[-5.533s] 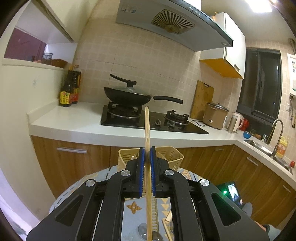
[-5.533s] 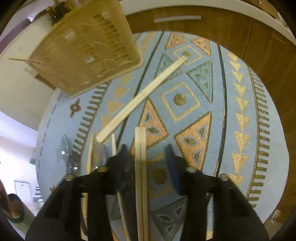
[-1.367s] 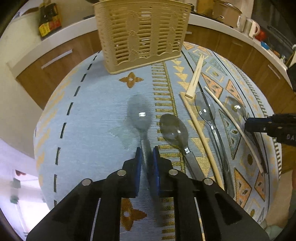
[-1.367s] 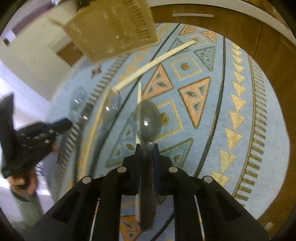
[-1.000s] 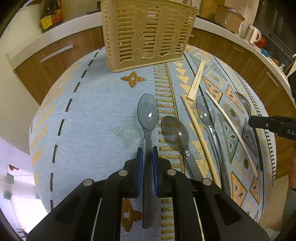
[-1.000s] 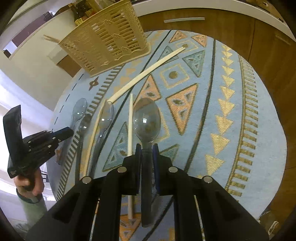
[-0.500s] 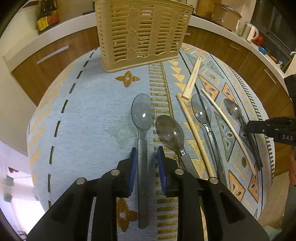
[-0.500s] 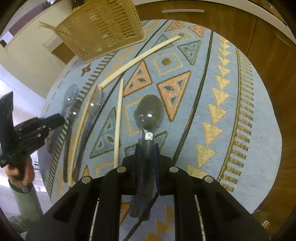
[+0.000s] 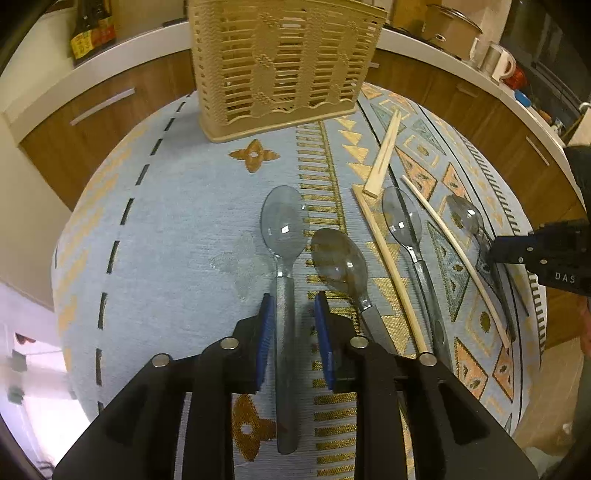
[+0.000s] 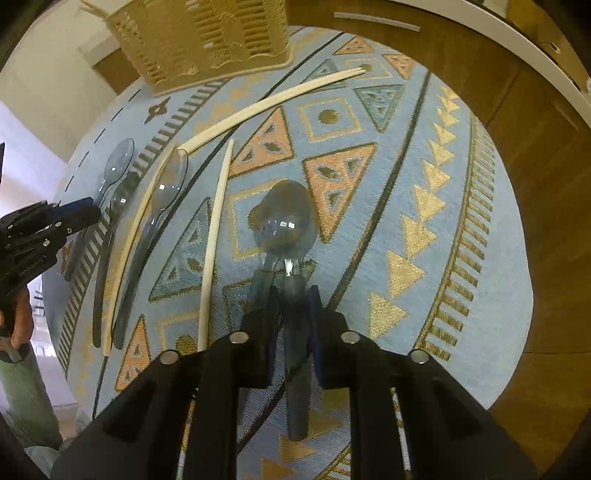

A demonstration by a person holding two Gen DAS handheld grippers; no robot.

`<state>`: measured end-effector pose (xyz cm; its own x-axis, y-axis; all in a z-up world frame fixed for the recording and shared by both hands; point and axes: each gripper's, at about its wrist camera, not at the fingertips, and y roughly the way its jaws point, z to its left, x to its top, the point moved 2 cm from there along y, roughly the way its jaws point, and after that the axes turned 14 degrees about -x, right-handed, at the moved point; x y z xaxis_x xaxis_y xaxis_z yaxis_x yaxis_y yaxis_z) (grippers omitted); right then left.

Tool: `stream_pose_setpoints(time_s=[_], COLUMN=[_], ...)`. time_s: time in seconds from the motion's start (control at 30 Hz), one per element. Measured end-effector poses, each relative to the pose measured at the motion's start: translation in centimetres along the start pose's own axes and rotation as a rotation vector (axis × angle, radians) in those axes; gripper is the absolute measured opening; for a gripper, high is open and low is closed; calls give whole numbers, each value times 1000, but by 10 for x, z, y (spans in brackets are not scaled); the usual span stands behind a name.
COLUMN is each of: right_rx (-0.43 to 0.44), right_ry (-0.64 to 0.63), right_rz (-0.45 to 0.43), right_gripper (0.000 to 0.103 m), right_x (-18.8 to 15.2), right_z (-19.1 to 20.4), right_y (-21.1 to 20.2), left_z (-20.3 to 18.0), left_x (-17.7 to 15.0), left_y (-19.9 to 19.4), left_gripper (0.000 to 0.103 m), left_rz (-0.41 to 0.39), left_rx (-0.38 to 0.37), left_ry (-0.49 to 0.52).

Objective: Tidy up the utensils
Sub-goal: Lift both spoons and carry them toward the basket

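Several clear grey plastic spoons and wooden chopsticks lie on a round blue patterned tablecloth. My left gripper is open, its blue pads either side of the handle of the leftmost spoon, which lies flat. A second spoon lies just to its right. My right gripper has its jaws slightly apart around the handle of the rightmost spoon, which rests on the cloth. A beige slotted utensil basket stands at the far side; it also shows in the right wrist view.
Chopsticks and a third spoon lie between the two grippers. A paired chopstick set lies near the basket. Wooden cabinets and a white counter ring the table. The right gripper shows at the right edge of the left wrist view.
Both grippers carried spoons lifted, then lowered them. The left jaws opened and its spoon now lies on the cloth. The right spoon is down too, with the jaws loosened.
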<state>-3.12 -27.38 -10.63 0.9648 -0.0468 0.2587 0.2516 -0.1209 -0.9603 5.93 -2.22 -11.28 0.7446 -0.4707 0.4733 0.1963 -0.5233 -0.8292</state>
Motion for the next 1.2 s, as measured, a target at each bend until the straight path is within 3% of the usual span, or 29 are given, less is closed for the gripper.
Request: stream_pose_setpoints(time_s=[0.2,0.27,0.33,0.43,0.53,0.7,0.77,0.9,1.0,1.2], right_rx=[60,69,19,26,47,145,184,234,187,188], right_ry=[8,12,-18,-11,-8,-2,4,47,75,157], right_rz=[55,62,32,-19,-143,-353,-476,-655,-792,-982], right_gripper=[23,14,9,9,9,9,9,9,9,9], right_x=[20,23,24,24,28,48,61,98,120,175], right_z=[-9,-13,-10,-10,-9,-5,-5,-2,-10,-30], right_y=[5,5,4,-3,-28,-82,-112,-156,-183,-202], left_z=[-6,-7,-10,-10,-11,-18,-25,-38,-42,-36], left_x=[13,18,20,21,22,41,55,93,122,171], left_y=[11,14,17,17,-6,-80,-112,-158,-177,-176], left_gripper=[30,29,10,9,9,9,9,10,10,10], left_rz=[49,56,51,15,-105,-382,-493,-680,-798,-966], left_rx=[23,41,109,140,78,-61,-93,-98,-109,-69], left_ry=[44,52,79,72,50,31,46,81,79,29])
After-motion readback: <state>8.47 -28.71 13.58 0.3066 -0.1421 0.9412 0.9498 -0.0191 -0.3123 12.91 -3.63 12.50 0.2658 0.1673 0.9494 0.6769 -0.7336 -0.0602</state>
